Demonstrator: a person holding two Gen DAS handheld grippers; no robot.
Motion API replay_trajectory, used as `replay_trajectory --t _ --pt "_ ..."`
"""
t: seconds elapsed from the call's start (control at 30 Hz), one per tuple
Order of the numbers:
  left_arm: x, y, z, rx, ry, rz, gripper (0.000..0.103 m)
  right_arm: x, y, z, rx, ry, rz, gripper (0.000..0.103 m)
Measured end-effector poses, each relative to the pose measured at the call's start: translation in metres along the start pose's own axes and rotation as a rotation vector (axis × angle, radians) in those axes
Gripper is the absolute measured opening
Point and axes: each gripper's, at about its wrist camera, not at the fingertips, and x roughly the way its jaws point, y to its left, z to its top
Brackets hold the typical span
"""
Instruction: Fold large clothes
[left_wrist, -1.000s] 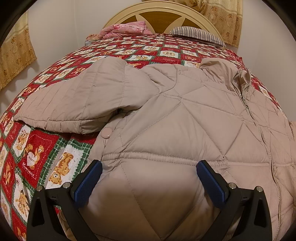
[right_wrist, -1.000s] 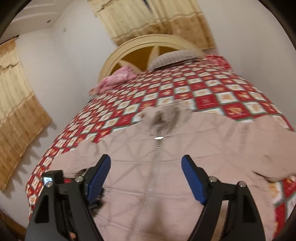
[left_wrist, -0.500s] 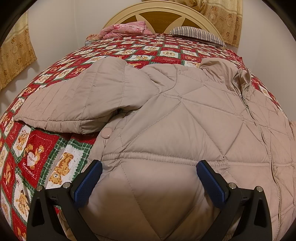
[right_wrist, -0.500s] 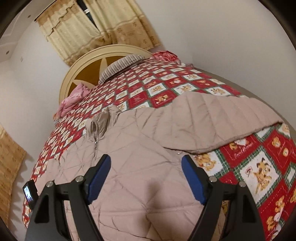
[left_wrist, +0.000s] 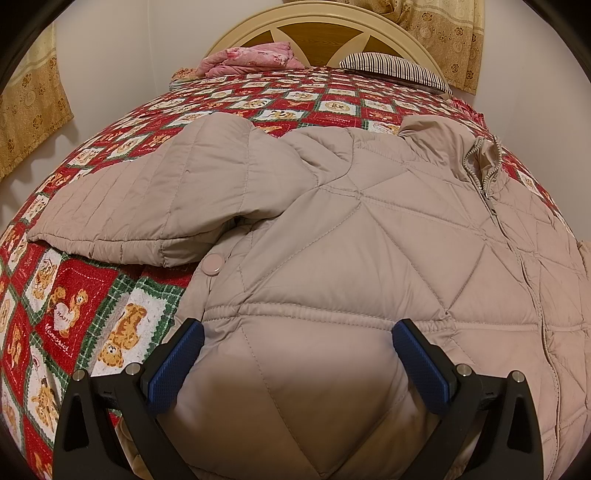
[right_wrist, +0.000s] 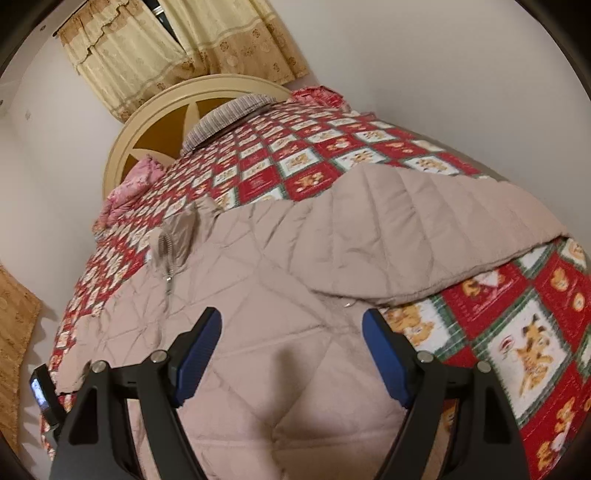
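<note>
A beige quilted jacket (left_wrist: 369, 258) lies front up and zipped on the bed, collar toward the headboard. Its left sleeve (left_wrist: 147, 206) stretches out to the left. My left gripper (left_wrist: 297, 336) is open and empty, close over the jacket's lower left part near the hem. In the right wrist view the jacket (right_wrist: 266, 295) fills the middle, and its right sleeve (right_wrist: 424, 236) stretches out to the right. My right gripper (right_wrist: 291, 332) is open and empty above the jacket's lower right part.
The bed has a red, white and green patchwork cover (left_wrist: 55, 314) (right_wrist: 517, 332). A pink folded blanket (left_wrist: 247, 57) and a striped pillow (left_wrist: 395, 68) lie by the cream headboard (left_wrist: 317, 22). White walls and yellow curtains (right_wrist: 184, 48) surround the bed.
My right gripper has swung to the right, from facing the jacket's zip to its right side and sleeve. My left gripper has not moved.
</note>
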Motion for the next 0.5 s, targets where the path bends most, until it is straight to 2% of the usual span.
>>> replay_trajectory --t 0.1,0.2,0.33,0.5 --pt "0.000 0.000 0.000 0.000 0.000 0.001 0.102 -0.008 -0.052 0.006 0.188 -0.031 -0.039 0.081" --pt "0.000 0.000 0.000 0.000 0.000 0.001 0.102 -0.012 -0.125 0.010 0.431 -0.055 -0.112 0.081" --pt "0.000 0.000 0.000 0.000 0.000 0.002 0.102 0.000 -0.179 0.028 0.558 -0.051 -0.212 0.081" --pt "0.000 0.000 0.000 0.000 0.000 0.002 0.102 0.025 -0.220 0.058 0.648 -0.101 -0.256 0.081"
